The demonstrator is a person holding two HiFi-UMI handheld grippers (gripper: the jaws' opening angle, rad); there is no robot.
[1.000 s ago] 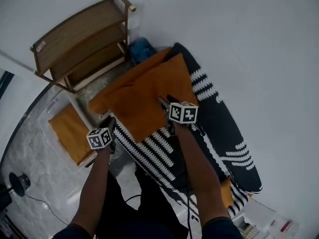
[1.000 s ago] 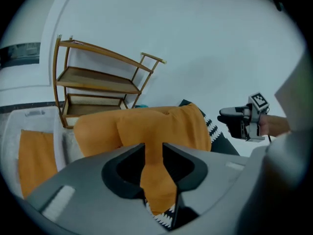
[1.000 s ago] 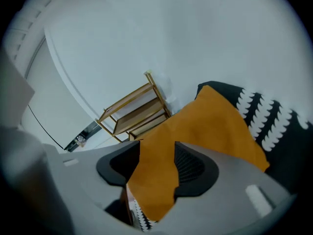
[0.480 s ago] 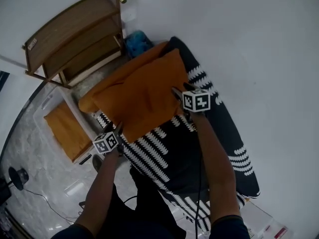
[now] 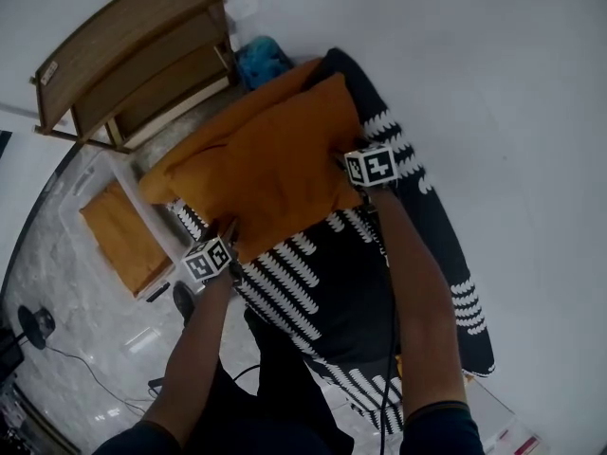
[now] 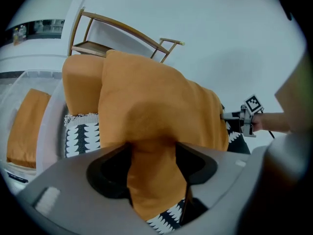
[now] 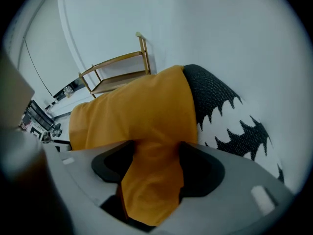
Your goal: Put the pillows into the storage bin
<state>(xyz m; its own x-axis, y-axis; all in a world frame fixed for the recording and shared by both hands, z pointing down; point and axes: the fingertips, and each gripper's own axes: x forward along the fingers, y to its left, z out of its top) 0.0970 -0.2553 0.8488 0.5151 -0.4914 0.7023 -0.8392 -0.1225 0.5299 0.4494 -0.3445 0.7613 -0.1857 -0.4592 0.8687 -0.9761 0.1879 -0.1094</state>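
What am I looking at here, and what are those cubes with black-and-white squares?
A person holds a two-jaw gripper in each hand; the marked cubes are part of them. One picture comes from a camera on the person's head, looking down; the other two come from cameras on the grippers. The left gripper and right gripper each have a corner of an orange pillow between their jaws, which are opening. That pillow lies on a black-and-white cushion. A clear bin to the left holds a second pillow, also orange, near a wooden shelf.

Head view looks steeply down from above; both gripper views close-up along jaws, sharing orange pillow (image 5: 266, 173)
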